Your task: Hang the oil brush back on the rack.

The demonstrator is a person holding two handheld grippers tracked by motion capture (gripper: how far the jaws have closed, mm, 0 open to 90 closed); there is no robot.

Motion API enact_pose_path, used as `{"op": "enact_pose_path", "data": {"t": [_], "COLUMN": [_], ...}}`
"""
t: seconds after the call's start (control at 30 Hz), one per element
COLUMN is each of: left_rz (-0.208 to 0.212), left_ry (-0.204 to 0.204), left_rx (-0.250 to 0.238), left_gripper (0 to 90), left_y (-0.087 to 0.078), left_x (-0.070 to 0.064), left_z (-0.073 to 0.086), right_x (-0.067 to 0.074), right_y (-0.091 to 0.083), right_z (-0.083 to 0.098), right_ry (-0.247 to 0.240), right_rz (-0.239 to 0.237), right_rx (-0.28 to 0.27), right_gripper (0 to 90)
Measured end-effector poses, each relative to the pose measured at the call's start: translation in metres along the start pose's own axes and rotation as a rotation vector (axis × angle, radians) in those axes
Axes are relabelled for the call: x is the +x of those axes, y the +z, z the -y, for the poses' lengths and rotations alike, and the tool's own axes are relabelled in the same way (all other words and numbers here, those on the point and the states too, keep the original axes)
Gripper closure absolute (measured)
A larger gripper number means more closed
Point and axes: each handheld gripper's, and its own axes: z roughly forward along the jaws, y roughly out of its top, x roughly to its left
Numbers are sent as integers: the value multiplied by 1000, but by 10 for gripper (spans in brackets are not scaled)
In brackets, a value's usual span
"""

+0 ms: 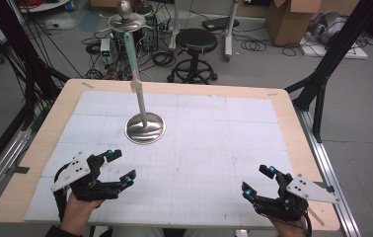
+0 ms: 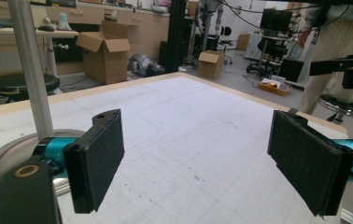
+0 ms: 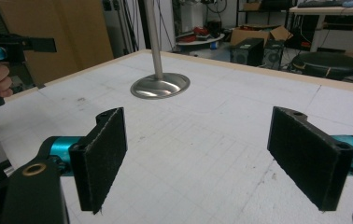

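A metal stand with a round silver base (image 1: 145, 128) and a tall pale pole (image 1: 136, 74) rises from the white gridded mat (image 1: 199, 143) left of centre. Near the front left edge, my left gripper (image 1: 121, 168) is held open with nothing between its pads. At the front right, my right gripper (image 1: 258, 178) is open and empty too. In the left gripper view the stand's pole (image 2: 30, 70) is close on the left, beside the left pad (image 2: 95, 158). In the right gripper view the stand's base (image 3: 159, 86) lies ahead, beyond the open pads (image 3: 102, 154).
The wooden table (image 1: 293, 123) is bordered by black frame struts. A black stool (image 1: 195, 42), cardboard boxes (image 1: 293, 19) and cables stand on the floor behind. A person (image 2: 326, 51) stands off the table's side in the left gripper view.
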Motion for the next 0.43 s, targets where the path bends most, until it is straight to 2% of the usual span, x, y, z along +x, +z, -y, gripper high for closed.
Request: {"op": "enact_pose_path", "data": {"t": [0.43], "left_rz": [2], "left_ry": [0], "left_rx": [8], "left_gripper": [187], "left_y": [0], "left_x": [0], "left_z": [2], "right_x": [0], "right_y": [-1], "right_z": [0], "right_ry": [2], "right_rz": [-2], "right_rx": [-6], "right_gripper": [185]}}
